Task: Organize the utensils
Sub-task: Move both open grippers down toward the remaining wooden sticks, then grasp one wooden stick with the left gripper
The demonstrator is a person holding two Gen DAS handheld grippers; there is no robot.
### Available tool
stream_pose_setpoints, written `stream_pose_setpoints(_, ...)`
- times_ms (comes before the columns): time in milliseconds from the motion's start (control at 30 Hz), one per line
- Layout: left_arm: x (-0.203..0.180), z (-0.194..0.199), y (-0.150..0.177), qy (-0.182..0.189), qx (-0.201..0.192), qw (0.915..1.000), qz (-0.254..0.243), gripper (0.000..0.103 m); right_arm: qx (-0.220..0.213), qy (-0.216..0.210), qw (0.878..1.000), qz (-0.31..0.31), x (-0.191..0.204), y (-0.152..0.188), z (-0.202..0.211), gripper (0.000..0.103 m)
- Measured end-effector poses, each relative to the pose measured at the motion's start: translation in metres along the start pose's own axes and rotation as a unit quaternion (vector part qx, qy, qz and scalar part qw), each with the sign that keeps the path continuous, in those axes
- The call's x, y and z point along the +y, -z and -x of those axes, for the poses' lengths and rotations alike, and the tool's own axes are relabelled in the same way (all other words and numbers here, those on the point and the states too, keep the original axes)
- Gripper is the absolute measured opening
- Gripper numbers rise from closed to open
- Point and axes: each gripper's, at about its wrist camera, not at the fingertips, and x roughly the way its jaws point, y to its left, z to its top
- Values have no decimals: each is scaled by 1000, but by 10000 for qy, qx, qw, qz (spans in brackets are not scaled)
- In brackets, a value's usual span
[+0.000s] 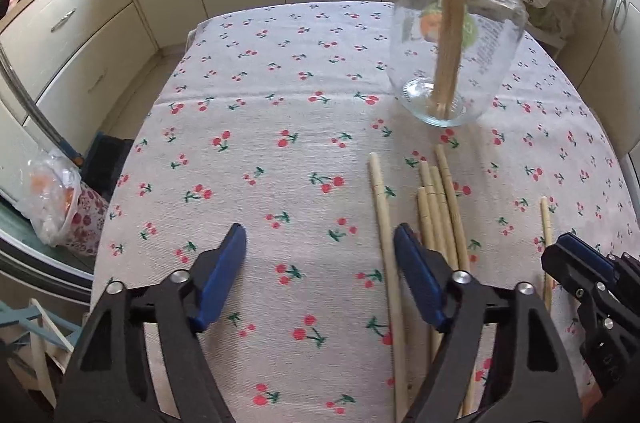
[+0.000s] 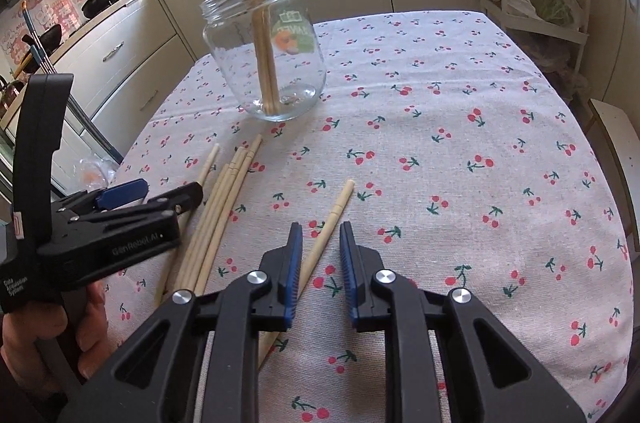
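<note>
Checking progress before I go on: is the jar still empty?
No. In the right wrist view the jar stands upright on the tablecloth with several chopsticks already standing in it.

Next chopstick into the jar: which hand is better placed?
Probably right: the right gripper hangs open, narrowly, over the lone chopstick. The left gripper is open over bare tablecloth.

Clear glossy glass jar point(image 2: 266, 57); pale matt wooden chopsticks point(image 2: 218, 219); woven matt cloth point(image 2: 460, 151) with printed cherries; black plastic claws, blue ribbed pads point(image 2: 294, 275).
</note>
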Motion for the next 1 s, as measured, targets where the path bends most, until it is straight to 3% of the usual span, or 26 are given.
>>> stream_pose_setpoints(200, -7, -6, -11, 193, 24, 9998, -101, 53, 76, -38, 10000, 47, 4, -5, -5, 19)
stream_pose_setpoints(300, -12, -5, -12, 306, -26, 9994, -188, 35, 91, 22, 9998, 146, 4, -4, -4, 14)
stream_pose_setpoints(367, -16, -5, -12, 419, -21, 9987, -275, 15, 102, 48, 9997, 201, 3, -4, -5, 10)
stream_pose_setpoints(433, -17, -4, -12, 593, 24, 9978, -298, 6, 130, 2, 9997, 193, 1, -5, -5, 9)
stream_pose_setpoints(867, 1, -8, -20, 1080, 377, 9934, -42, 5, 193, 167, 9989, 393, 7, -6, -5, 9)
stream_pose_setpoints(1000, 12, 8, -21, 1116, 114, 9937, 84, 5, 111, 50, 9996, 241, 1, -4, -4, 8)
